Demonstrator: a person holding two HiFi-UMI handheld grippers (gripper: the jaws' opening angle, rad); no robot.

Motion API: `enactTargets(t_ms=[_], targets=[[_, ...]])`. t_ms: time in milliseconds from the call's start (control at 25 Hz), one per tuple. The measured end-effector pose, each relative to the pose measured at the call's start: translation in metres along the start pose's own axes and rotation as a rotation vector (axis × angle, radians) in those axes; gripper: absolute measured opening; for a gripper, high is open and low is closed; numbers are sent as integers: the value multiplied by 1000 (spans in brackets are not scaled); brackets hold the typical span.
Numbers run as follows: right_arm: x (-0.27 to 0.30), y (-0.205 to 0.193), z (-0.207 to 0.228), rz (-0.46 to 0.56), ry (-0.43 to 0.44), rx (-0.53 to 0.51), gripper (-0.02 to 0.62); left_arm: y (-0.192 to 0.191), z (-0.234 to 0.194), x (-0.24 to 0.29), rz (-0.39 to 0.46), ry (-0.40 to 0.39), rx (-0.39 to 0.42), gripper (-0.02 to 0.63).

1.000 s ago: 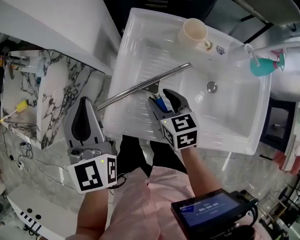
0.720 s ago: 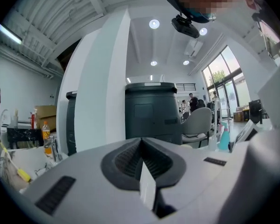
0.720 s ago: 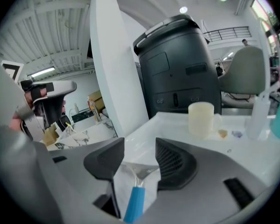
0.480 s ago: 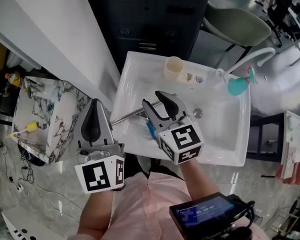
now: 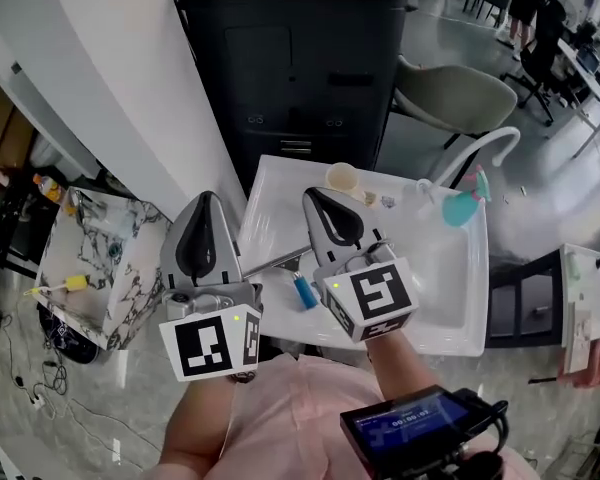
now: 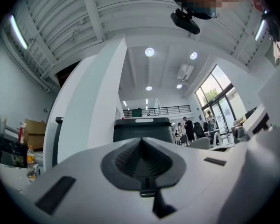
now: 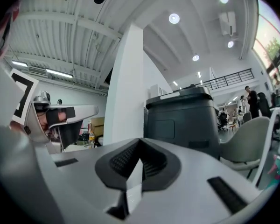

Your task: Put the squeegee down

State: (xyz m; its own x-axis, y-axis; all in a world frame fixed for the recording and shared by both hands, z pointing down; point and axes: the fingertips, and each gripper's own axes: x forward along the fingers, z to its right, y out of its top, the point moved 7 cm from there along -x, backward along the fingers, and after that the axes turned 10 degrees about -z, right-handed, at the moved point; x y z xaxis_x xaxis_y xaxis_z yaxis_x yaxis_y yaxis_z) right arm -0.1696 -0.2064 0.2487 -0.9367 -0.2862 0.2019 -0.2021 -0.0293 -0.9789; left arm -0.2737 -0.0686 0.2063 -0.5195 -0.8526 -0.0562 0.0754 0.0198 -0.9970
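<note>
White porcelain fills the middle of the head view: the sink [image 5: 450,298] holds the squeegee [image 5: 304,291], which lies flat on the basin floor near the front-left corner. Its blue handle points toward the person and its metal blade runs off to the left behind the grippers. A second ago the right gripper [image 5: 316,195] was down in the basin with its jaws spread around that handle. Now it is raised clear above the sink, jaws together and empty, apart from the squeegee. The left gripper [image 5: 208,200] has risen beside it, also closed on nothing. A cup [image 5: 342,177] and a teal spray bottle [image 5: 462,206] stand at the far rim, untouched.

The left gripper view looks out level across the room at a dark cabinet [image 6: 142,127]. The left gripper [image 6: 141,140] has its jaws pressed together with nothing between them.

The right gripper view shows the same cabinet and the right gripper [image 7: 140,143] with its jaws meeting, empty. No part of the sink shows there.

With the squeegee released and both grippers withdrawn, the put-down appears complete.
</note>
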Motion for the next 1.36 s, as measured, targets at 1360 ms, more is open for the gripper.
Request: enactTargets(t_ms=[1360], targets=[[-3,7,6,40,-16,-38,-2,-7,12,1,13,-9,17,9]])
